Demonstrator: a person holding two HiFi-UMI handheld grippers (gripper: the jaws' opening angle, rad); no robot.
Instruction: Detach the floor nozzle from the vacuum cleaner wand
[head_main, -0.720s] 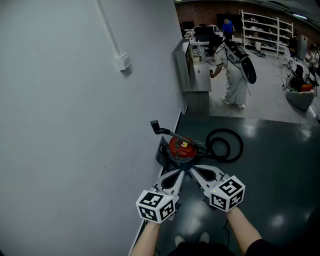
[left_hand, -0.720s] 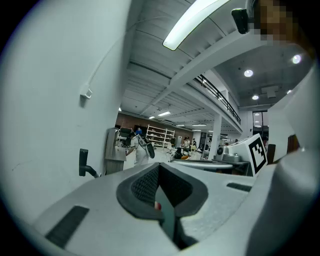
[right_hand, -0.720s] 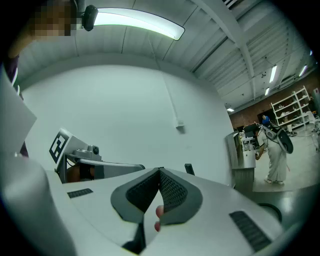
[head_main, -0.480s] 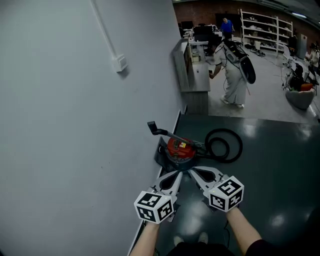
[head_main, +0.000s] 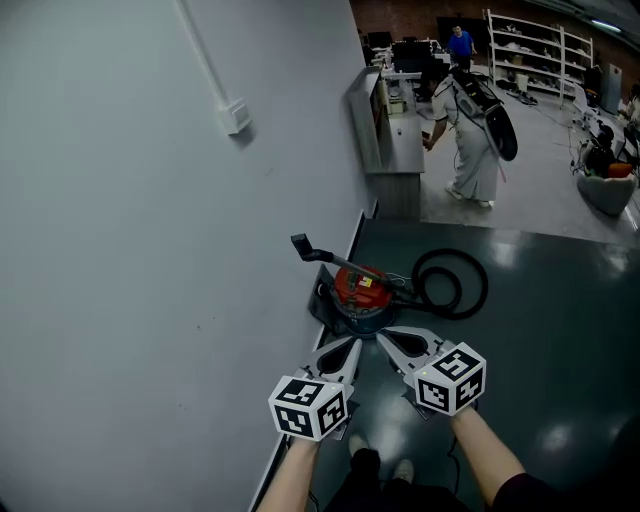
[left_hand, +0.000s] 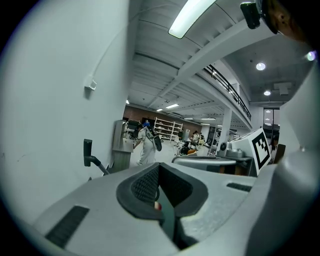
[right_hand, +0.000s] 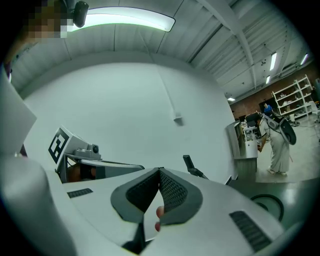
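Red vacuum stands at twelve o'clock, beyond reach, so my left gripper and right gripper wait with jaws together, empty.

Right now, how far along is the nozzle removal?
Nothing looks done yet. In hand: nothing; the left gripper and right gripper are both shut and empty, short of the red vacuum cleaner on the floor. Left: reach the wand, grip it, pull off its black end piece.
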